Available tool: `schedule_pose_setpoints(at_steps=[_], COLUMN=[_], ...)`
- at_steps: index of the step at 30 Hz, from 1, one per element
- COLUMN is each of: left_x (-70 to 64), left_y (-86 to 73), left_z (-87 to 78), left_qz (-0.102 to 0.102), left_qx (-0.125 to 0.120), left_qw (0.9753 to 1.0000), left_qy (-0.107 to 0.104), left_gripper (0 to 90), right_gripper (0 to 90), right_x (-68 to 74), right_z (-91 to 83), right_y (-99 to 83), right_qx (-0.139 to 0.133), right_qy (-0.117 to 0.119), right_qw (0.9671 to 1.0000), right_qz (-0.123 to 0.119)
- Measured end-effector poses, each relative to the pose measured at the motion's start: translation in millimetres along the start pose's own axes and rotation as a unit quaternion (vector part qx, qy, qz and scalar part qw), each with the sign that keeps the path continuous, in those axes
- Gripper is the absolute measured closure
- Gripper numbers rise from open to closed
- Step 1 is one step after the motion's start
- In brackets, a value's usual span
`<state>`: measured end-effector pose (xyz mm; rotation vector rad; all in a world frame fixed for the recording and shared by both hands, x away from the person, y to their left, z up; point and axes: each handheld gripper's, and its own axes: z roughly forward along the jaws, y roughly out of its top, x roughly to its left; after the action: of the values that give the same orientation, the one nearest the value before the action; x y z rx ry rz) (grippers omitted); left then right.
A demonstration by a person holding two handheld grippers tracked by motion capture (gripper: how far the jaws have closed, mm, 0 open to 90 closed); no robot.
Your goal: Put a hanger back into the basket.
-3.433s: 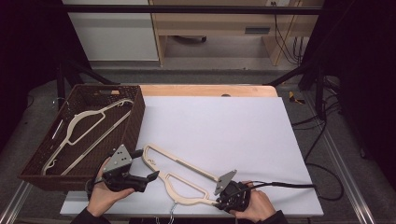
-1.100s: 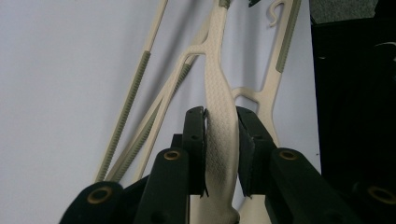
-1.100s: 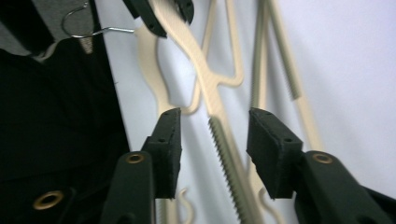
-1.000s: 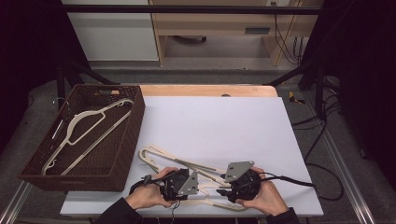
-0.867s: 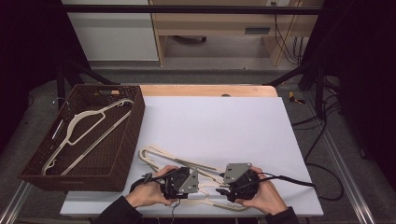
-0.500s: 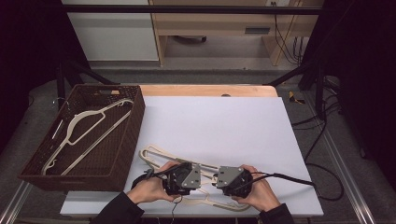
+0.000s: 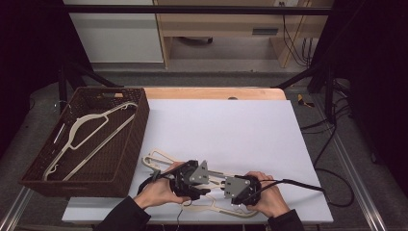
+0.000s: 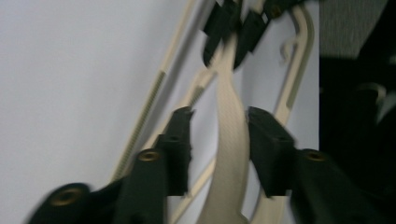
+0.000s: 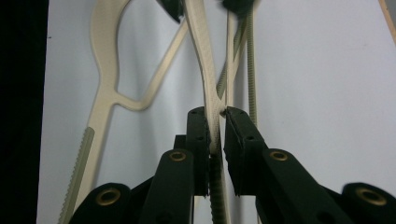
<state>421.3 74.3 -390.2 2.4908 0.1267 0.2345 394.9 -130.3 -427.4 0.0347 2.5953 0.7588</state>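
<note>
Cream plastic hangers (image 7: 159, 161) overlap near the white table's front edge. My right gripper (image 7: 227, 191) is shut on one hanger's thin arm (image 9: 205, 51), which stands edge-on between its jaws in the right gripper view, where the gripper (image 9: 217, 114) pinches it. My left gripper (image 7: 208, 185) faces it from the left. In the left gripper view that gripper (image 8: 219, 123) stands open, jaws astride the same cream arm (image 8: 231, 116) with a gap on each side. A second hanger (image 9: 105, 93) lies flat on the table beside them.
A dark woven basket (image 7: 130, 159) stands at the table's left edge with one cream hanger (image 7: 89, 127) lying in it. A black cable (image 7: 308, 185) trails right from the right gripper. The white table top (image 7: 231, 125) stretches behind the hands.
The left gripper has moved right from beside the basket to the held hanger. Over the last second both grippers drew closer together, and the hanger shifted slightly left.
</note>
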Motion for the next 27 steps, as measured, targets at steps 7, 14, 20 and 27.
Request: schedule_pose_setpoints(at_steps=[7,14,20,27], left_x=[12.7,17.0,19.5,21.7], left_y=[3.8,1.9,-9.5,-40.2], left_z=[-34.3,-74.5,-107.2,-127.1], left_qz=[-0.061,-0.082,-0.080,-0.094], left_qx=[-0.109,-0.196,-0.213,-0.203], left_qw=[0.9909,0.9742,0.9683,0.9672], left_qy=[0.051,0.077,0.103,0.120], left_gripper=[34.5,23.3,16.5,14.6], right_gripper=[85.2,85.4,85.8,86.0], right_x=[-1.6,-5.2,-12.7,-16.5], right_z=[-0.6,-2.1,-7.2,-15.2], right_y=[-1.3,-1.4,-1.4,-2.2], right_qx=[-0.002,-0.007,-0.017,-0.021], right_qy=[-0.011,-0.007,0.004,0.014], right_qw=[0.9999,0.9999,0.9997,0.9992], right_qz=[-0.004,0.000,0.016,0.031])
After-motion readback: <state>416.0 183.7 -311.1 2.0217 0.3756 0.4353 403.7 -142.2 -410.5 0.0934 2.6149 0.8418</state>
